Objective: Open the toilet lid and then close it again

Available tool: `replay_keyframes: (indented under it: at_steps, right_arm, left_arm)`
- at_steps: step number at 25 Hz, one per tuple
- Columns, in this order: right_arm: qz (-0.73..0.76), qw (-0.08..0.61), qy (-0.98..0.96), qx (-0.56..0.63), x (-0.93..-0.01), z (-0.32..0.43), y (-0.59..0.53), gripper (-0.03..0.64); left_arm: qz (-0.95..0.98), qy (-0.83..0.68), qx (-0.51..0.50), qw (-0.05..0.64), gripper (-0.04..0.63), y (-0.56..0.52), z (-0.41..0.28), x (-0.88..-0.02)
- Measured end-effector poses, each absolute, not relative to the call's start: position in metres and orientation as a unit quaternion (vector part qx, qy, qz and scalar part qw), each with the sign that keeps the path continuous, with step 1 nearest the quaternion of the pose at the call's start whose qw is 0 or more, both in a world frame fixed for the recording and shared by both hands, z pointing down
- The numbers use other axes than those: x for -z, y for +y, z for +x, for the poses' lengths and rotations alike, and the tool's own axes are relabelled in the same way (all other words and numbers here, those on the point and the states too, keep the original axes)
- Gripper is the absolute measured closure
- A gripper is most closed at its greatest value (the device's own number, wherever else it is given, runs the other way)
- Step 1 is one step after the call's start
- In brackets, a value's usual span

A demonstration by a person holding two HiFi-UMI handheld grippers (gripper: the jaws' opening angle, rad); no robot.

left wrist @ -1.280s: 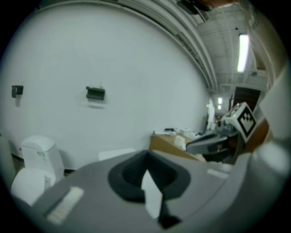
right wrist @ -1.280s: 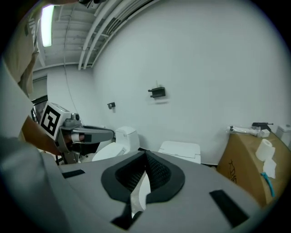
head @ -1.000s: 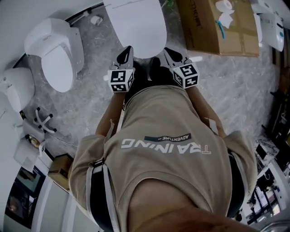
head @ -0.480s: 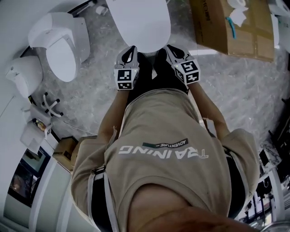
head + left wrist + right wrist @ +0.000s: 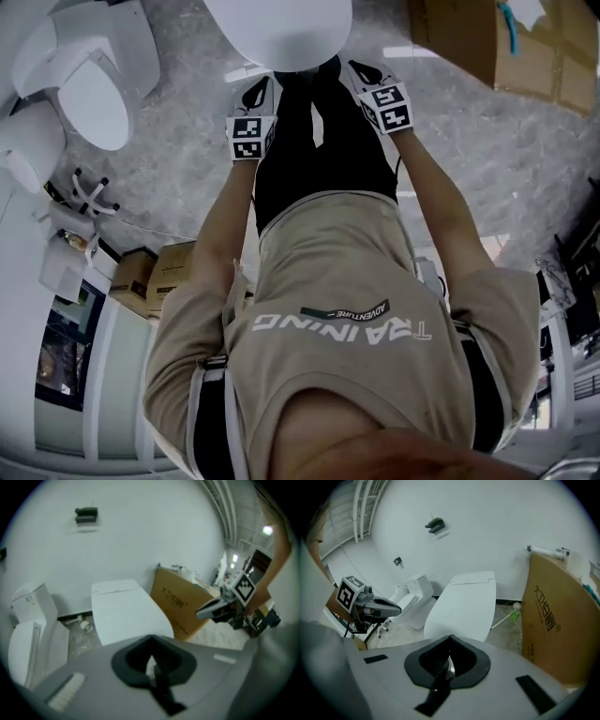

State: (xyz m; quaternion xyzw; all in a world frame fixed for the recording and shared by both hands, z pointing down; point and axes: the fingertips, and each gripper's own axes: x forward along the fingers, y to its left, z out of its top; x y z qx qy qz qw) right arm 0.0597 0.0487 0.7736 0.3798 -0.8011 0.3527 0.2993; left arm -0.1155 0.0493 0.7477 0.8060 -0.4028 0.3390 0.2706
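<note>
Toilet lid (image 5: 281, 28): plain white. Neighbouring toilet (image 5: 82, 84): white. Floor (image 5: 178, 169): grey, marbled. Cardboard box (image 5: 544, 56): brown, black print. Left gripper (image 5: 255, 94) and right gripper (image 5: 361, 73): grey, with black-and-white square markers. Shirt (image 5: 347, 272): tan, white lettering.

Grey marbled floor (image 5: 487, 150) carried: white toilet (image 5: 281, 23), top centre; second toilet (image 5: 89, 80), upper left; cardboard box (image 5: 525, 47), upper right; small cartons (image 5: 155, 272), left.
</note>
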Motion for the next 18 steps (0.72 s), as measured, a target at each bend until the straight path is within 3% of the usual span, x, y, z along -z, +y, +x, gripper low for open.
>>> replay_keyframes:
  at_steps: [13,18]
  right_arm:
    - [0.29,0.372,-0.806,-0.357,-0.918,0.014,0.099,0.607]
    - [0.285,0.383,-0.808,-0.346,-0.942,0.018,0.106,0.607]
  left_arm:
    - [0.74,-0.4,-0.386,0.378,0.592,0.098,-0.156,-0.898]
    - [0.766,-0.369,-0.381,0.363,0.592,0.115,-0.145,-0.915]
